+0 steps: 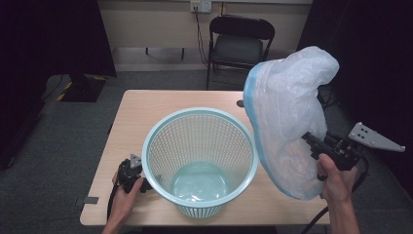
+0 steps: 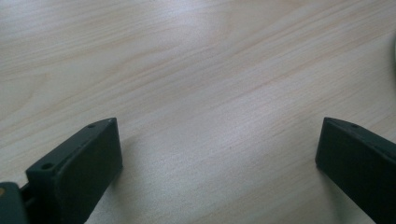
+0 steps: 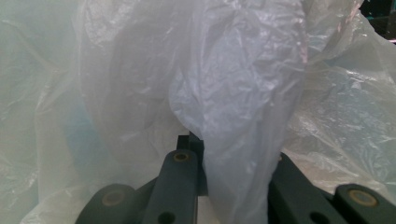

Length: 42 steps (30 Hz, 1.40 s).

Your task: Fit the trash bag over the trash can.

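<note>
1. Your right gripper point(image 1: 311, 142) has its fingers point(image 3: 180, 179) pinched tight on a fold of the plastic bag point(image 1: 287, 122), which billows up and over them, off the table point(image 1: 136, 112).
2. Your left gripper point(image 1: 130, 174) rests with its fingers point(image 2: 88, 158) spread wide over bare wood, nothing between them.
3. The mesh basket point(image 1: 199, 156) stands upright just beside the left fingers, the bag near its far rim.
</note>
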Each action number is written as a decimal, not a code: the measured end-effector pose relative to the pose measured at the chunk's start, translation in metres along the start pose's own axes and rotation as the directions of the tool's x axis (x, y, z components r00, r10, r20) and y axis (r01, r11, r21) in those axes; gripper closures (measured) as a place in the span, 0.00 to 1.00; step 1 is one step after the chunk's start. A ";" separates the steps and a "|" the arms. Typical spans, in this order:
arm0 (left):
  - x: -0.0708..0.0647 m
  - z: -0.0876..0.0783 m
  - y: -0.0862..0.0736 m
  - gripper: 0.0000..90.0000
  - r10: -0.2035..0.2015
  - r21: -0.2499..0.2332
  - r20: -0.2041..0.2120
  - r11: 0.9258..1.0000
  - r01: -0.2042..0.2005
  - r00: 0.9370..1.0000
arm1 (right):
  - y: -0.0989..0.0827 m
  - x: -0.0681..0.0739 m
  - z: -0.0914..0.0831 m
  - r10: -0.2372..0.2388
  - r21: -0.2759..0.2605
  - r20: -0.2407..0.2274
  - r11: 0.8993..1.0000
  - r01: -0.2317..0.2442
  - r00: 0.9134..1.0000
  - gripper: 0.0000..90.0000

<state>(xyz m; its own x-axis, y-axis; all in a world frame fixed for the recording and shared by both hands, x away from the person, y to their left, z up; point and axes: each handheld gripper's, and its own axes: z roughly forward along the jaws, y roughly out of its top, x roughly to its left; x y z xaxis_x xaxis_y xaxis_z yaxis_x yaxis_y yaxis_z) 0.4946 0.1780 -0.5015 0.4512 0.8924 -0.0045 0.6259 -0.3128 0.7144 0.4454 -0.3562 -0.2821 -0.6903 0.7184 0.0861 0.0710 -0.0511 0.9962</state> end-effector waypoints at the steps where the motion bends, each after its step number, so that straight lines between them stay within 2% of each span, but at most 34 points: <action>1: 0.000 0.000 0.000 0.00 0.001 -0.001 0.000 1.000 -0.001 1.000 | 0.002 0.002 0.001 -0.002 -0.008 -0.011 1.000 0.002 1.000 0.92; 9: 0.000 0.000 0.000 0.00 0.000 0.000 0.000 1.000 0.000 1.000 | 0.009 0.023 0.017 0.002 -0.042 -0.102 0.999 -0.007 0.995 0.92; 10: 0.000 0.000 0.000 0.00 0.000 0.000 0.000 1.000 0.000 1.000 | 0.009 0.023 0.017 0.002 -0.042 -0.102 0.999 -0.007 0.995 0.92; 13: 0.000 0.000 0.000 0.00 0.000 -0.001 0.000 1.000 0.000 1.000 | 0.015 0.036 0.025 -0.006 -0.055 -0.139 0.998 -0.002 0.990 0.92; 19: 0.000 0.000 0.000 0.00 0.000 -0.001 0.000 1.000 0.000 1.000 | 0.034 0.060 0.031 -0.044 -0.086 -0.197 0.996 0.028 0.979 0.92; 21: 0.000 0.000 0.000 0.00 0.000 0.000 0.000 1.000 0.000 1.000 | 0.039 0.067 0.034 -0.051 -0.100 -0.221 0.995 0.030 0.974 0.92; 23: 0.000 0.000 0.000 0.00 0.000 0.000 0.000 1.000 0.000 1.000 | 0.040 0.074 0.038 -0.038 -0.110 -0.262 0.994 0.009 0.964 0.92; 27: 0.000 0.000 0.000 0.00 0.000 0.000 0.000 1.000 0.000 1.000 | 0.036 0.087 0.053 -0.035 -0.091 -0.311 0.996 0.007 0.950 0.92; 34: 0.000 0.000 0.000 0.00 0.000 0.000 0.000 1.000 0.000 1.000 | 0.035 0.103 0.081 -0.039 -0.039 -0.366 0.999 0.027 0.930 0.90; 37: 0.000 0.000 0.000 0.00 0.000 0.000 0.000 1.000 0.000 1.000 | 0.042 0.110 0.090 -0.051 -0.039 -0.385 0.998 0.039 0.922 0.89; 39: 0.000 0.000 0.000 0.00 0.001 0.000 0.000 1.000 -0.001 1.000 | 0.048 0.113 0.096 -0.036 -0.048 -0.407 0.999 0.018 0.913 0.90; 42: 0.000 0.000 0.000 0.00 0.001 0.000 0.000 1.000 -0.001 1.000 | 0.052 0.119 0.105 -0.048 -0.038 -0.428 0.999 0.035 0.902 0.87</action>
<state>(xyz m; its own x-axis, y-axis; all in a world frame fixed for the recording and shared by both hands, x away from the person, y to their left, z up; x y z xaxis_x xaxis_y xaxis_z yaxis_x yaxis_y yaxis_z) 0.4947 0.1781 -0.5015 0.4517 0.8921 -0.0043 0.6253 -0.3132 0.7148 0.4423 -0.2001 -0.2213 -0.9346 0.3538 0.0365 0.0192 -0.0521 0.9985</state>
